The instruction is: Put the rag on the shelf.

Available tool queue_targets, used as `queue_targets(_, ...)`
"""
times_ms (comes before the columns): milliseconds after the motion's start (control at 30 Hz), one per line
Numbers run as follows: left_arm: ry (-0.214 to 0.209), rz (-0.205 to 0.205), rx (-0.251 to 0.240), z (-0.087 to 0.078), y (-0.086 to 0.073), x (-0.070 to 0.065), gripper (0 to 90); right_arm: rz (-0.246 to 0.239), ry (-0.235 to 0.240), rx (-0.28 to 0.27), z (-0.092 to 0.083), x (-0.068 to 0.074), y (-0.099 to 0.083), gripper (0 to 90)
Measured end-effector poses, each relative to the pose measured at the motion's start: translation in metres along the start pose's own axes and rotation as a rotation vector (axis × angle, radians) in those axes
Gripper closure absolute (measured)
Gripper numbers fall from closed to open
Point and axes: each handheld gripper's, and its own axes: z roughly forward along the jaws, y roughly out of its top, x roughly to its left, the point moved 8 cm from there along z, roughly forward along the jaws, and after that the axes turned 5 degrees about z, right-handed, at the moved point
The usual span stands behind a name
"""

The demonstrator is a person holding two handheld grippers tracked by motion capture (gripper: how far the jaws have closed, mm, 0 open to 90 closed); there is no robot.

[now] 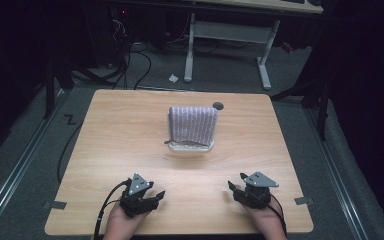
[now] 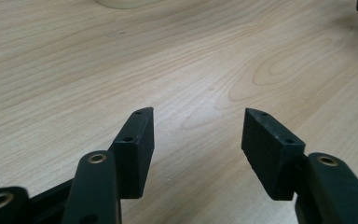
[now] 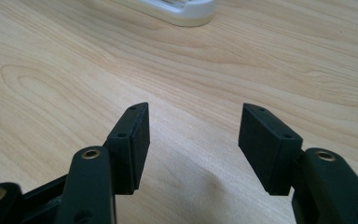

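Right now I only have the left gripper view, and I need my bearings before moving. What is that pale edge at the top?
Observer: It is a white tray at mid-table, holding an upright folded lilac towel.
Operator: Anything lying with it?
Observer: A thin dark utensil lies on the tray in front of the towel.
Operator: And my other gripper?
Observer: The right gripper is open with nothing between the jaws, low over the table near its front edge.

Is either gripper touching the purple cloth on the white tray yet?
Apart. The high view shows bare table between the left gripper, the right gripper and the purple cloth.
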Motion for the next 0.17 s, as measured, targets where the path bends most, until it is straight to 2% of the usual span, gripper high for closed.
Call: queue_targets(167, 0.005, -0.013, -0.018, -0.0015, 0.0005, 0.0067, 43.0, -0.003, 0.012, 0.005, 0.0045, 0.0003, -0.0010, 43.0)
